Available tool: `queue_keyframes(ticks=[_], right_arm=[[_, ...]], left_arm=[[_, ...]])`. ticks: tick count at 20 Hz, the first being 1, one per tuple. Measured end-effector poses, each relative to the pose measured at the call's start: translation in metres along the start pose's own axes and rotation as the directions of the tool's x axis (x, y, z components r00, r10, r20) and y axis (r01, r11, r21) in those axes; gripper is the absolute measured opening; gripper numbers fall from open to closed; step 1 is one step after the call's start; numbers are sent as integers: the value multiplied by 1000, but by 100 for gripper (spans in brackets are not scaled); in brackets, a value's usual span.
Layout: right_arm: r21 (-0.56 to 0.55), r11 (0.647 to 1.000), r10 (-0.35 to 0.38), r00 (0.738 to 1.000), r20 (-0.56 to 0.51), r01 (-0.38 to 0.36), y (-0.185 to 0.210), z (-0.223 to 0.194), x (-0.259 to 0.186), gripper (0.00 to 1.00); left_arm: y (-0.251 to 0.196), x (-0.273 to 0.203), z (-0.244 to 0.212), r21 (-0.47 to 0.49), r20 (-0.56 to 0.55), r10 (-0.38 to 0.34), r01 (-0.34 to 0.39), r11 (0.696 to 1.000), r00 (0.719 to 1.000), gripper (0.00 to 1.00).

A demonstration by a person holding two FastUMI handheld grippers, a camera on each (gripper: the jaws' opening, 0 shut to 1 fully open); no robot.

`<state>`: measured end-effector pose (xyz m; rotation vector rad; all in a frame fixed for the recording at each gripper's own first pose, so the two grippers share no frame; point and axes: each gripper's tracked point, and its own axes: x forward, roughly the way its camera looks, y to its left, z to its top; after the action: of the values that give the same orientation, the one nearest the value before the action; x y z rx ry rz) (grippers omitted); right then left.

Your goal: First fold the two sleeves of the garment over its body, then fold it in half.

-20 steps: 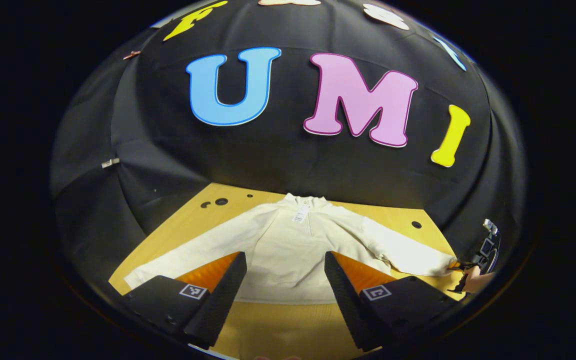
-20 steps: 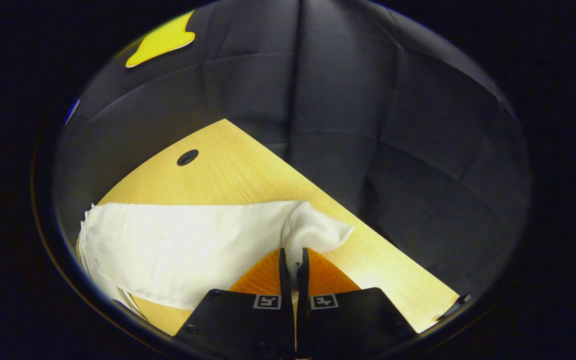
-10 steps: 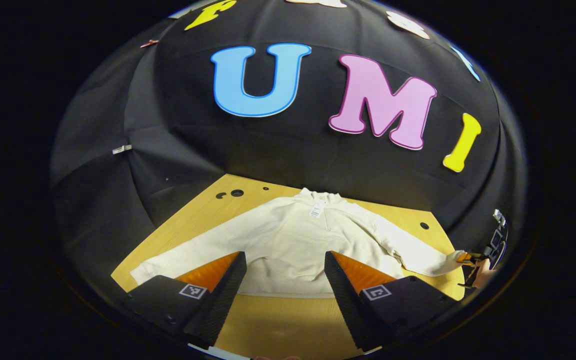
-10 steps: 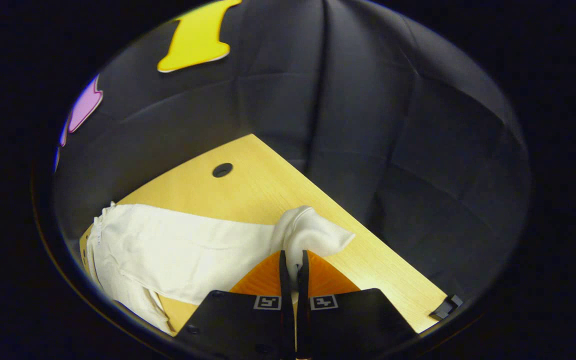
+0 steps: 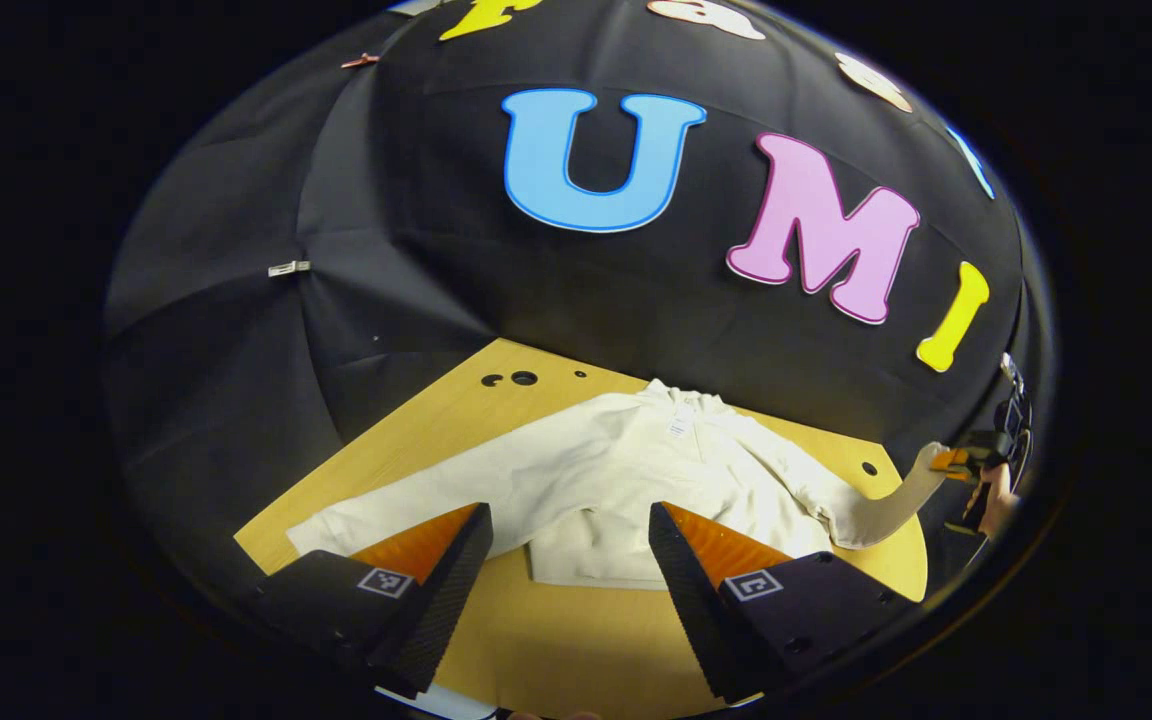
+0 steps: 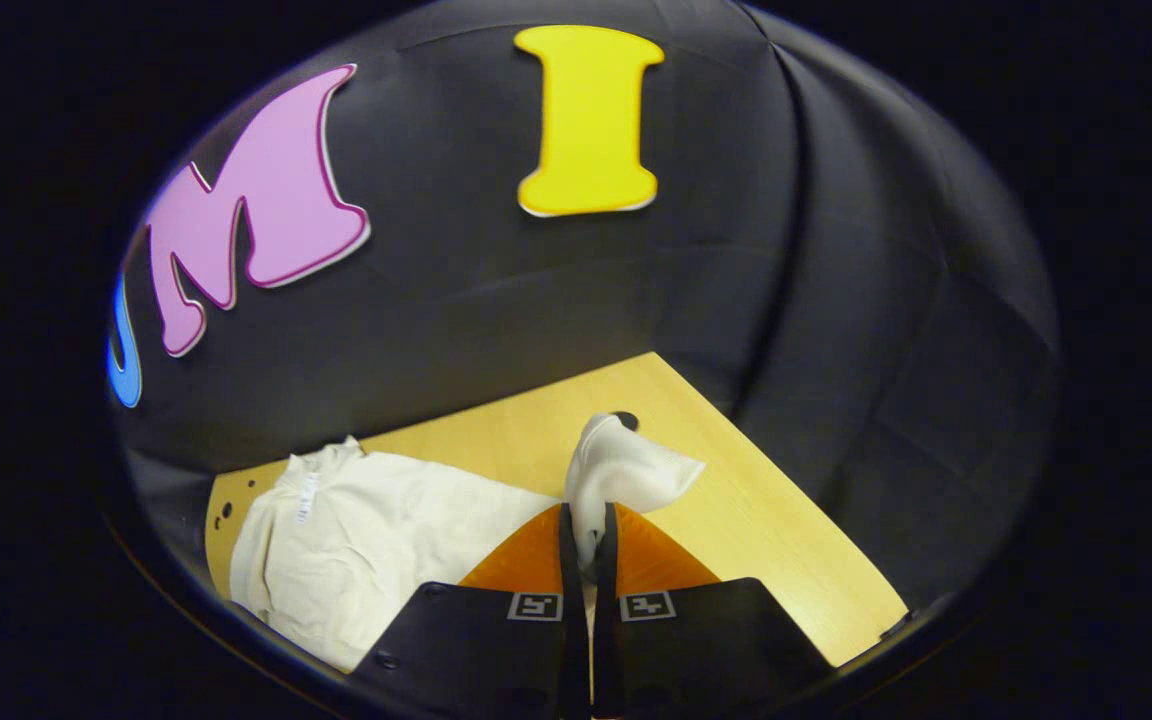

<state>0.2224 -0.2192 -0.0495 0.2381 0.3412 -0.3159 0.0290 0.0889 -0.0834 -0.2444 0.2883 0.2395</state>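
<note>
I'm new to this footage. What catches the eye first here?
A white garment lies spread on the yellow table. The right tool is shut on one sleeve cuff, lifted off the table. The left tool hangs open above the hem.

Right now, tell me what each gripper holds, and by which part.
The right gripper is shut on the white garment's sleeve cuff, lifted off the table. The left gripper is open, holding nothing.
</note>
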Motion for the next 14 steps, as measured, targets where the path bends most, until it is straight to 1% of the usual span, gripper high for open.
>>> queue_keyframes(ticks=[4, 6, 11, 14], right_arm=[[-76, 994, 80, 997, 8, -79, 81, 19, 8, 6], [-89, 988, 129, 992, -2, -129, 125, 19, 16, 6], [-101, 966, 235, 970, -54, -240, 222, -4, 35, 6], [-146, 941, 295, 951, -91, -305, 277, -23, 42, 6]], left_arm=[[18, 4, -2, -66, -10, 17, -17, 998, 1000, 97], [25, 6, -5, -93, -19, 29, -31, 995, 999, 97], [42, 12, -2, -116, -23, 58, -61, 991, 998, 97], [47, 8, 5, -123, -9, 68, -68, 990, 998, 97]])
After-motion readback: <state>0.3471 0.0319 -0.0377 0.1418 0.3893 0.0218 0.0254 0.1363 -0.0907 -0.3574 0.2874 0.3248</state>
